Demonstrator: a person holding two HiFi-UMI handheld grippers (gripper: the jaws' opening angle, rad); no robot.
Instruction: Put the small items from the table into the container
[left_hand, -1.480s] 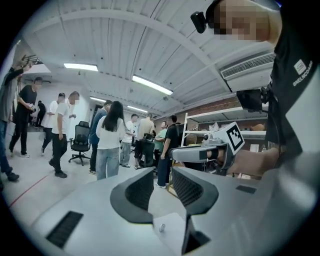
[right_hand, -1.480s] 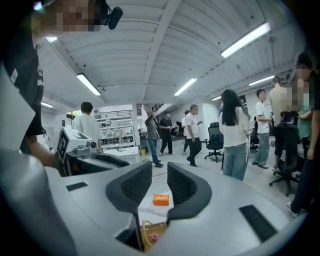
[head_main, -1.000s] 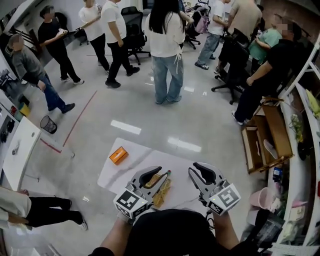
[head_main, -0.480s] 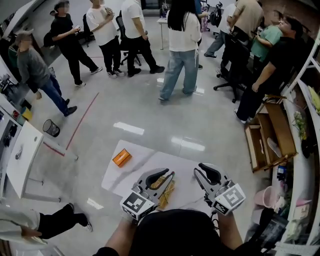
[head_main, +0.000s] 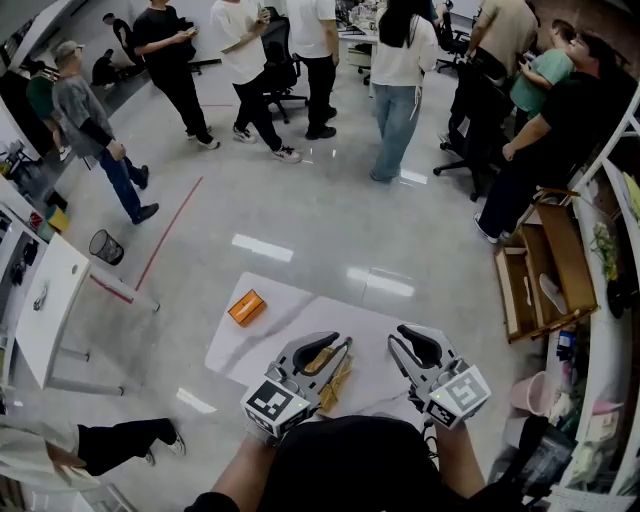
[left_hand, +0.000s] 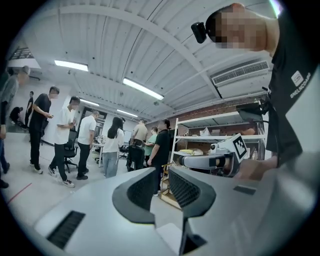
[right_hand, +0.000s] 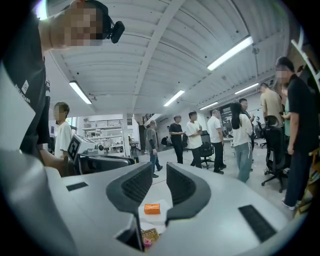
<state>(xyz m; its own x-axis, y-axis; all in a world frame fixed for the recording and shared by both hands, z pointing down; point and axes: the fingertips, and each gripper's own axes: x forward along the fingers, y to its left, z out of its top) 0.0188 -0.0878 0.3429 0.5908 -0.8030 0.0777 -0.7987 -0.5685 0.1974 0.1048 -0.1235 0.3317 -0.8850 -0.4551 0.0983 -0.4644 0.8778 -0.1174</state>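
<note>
An orange box (head_main: 247, 307) lies on the far left part of the small white table (head_main: 270, 345). A tan woven thing (head_main: 330, 385), maybe a basket, sits on the table's near side under my left gripper (head_main: 335, 343). That gripper is held level above the table, its jaws a narrow gap apart with nothing between them (left_hand: 162, 180). My right gripper (head_main: 405, 337) hovers over the table's right side, also open and empty (right_hand: 159, 182). Past its jaws the right gripper view shows the orange box (right_hand: 152, 208), the woven thing (right_hand: 148, 234) and a small pink item (right_hand: 148, 242).
Several people stand on the shiny floor beyond the table, with office chairs (head_main: 470, 130) among them. A wooden rack (head_main: 545, 270) stands at the right, a pink bucket (head_main: 520, 395) near it. Left are a white desk (head_main: 45, 300) and a black bin (head_main: 103, 247).
My left gripper's jaws have closed from wide to a narrow gap. Both grippers stay over the table. The people behind have walked farther away.
</note>
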